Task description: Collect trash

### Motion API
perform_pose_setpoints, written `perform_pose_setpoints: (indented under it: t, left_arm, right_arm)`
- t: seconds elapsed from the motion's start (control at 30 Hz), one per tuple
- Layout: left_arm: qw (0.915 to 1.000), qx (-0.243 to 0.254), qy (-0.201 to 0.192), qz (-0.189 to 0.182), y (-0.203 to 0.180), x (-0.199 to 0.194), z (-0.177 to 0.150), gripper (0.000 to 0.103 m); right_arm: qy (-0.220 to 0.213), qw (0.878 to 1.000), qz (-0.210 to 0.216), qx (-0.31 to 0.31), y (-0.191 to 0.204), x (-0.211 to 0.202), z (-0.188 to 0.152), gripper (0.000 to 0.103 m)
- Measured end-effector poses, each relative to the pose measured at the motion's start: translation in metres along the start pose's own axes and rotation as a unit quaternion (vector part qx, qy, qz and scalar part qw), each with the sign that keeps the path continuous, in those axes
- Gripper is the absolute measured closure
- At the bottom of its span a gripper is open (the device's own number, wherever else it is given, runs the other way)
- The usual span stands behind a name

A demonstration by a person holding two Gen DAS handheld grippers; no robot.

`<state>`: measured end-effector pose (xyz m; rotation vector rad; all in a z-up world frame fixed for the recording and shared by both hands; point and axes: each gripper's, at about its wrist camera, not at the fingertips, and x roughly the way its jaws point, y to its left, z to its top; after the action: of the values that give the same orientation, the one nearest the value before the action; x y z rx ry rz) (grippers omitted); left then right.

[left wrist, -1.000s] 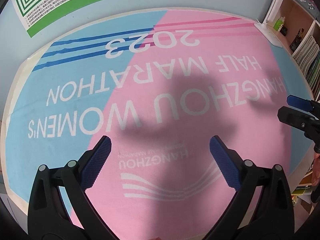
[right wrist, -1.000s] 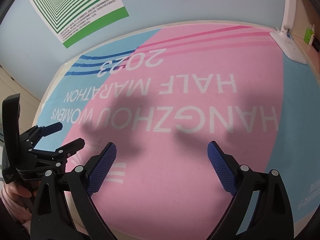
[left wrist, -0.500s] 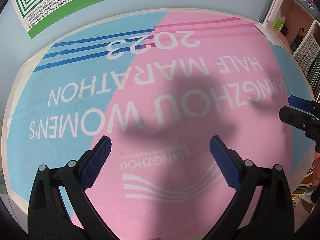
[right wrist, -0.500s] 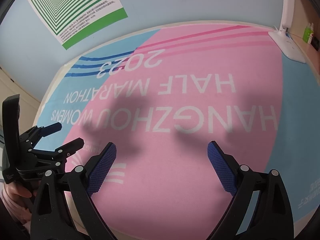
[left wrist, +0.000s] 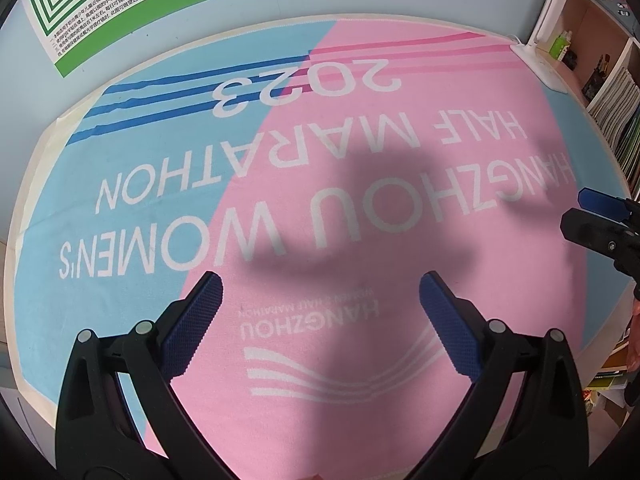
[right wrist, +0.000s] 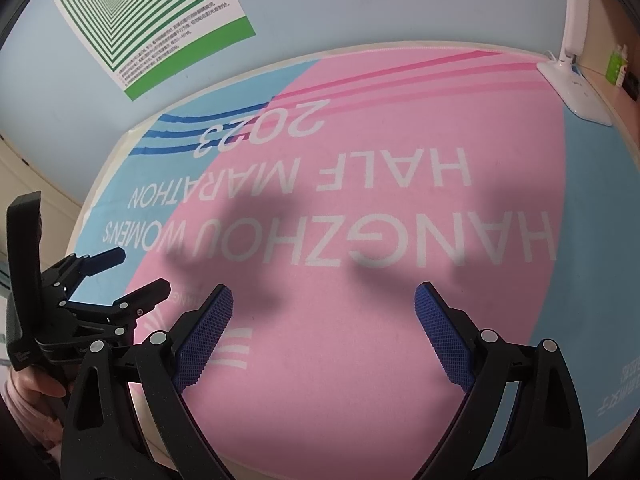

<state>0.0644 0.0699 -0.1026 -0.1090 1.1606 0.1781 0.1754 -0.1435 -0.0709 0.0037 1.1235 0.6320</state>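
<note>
Fingers: left gripper (left wrist: 320, 300) spread wide, empty; right gripper (right wrist: 324, 312) likewise wide, empty.
Poster (right wrist: 144, 20), green-striped: wall, 11 o'clock.
Marathon towel (left wrist: 360, 184), pink and blue: flat beneath both tools.
Lamp base (right wrist: 576, 92), white: 2 o'clock.
Shelf (left wrist: 612, 92): 2 o'clock in left view.
Trash: none visible in either view.
Risks: pads snagging and bunching towel if lowered blind; grippers, near each other, colliding; lamp base mistaken for litter.

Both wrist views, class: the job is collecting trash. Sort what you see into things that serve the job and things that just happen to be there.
Serves the job:
left gripper, open, empty
right gripper, open, empty
No trash is visible in either view.

Just there:
pink and blue marathon cloth
green striped poster
white lamp base
shelved books
</note>
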Motion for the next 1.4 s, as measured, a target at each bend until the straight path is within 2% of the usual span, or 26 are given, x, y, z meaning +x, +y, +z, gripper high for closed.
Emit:
perform_pose_setpoints:
  t: [1.07,1.23,1.33,1.4]
  left_arm:
    - [1.0000,0.004,0.005,-0.002,-0.003,0.007,0.001,0.007]
    - [1.0000,0.001,0.006,0.002,-0.001,0.008,0.001,0.007]
    - [0.9997,-0.005,0.015,0.018,0.000,0.010,0.001,0.007]
    - [0.9998,-0.006,0.017,0.002,0.001,0.011,0.000,0.007]
  right_arm:
    - [0.000,1.000,-0.001,0.004,-0.002,0.004,0.002,0.012]
    - [0.001,1.000,-0.001,0.004,-0.002,0.005,0.002,0.012]
    - [0.001,1.000,0.000,0.005,-0.003,0.005,0.002,0.012]
    - [0.000,1.000,-0.001,0.005,-0.003,0.005,0.002,0.012]
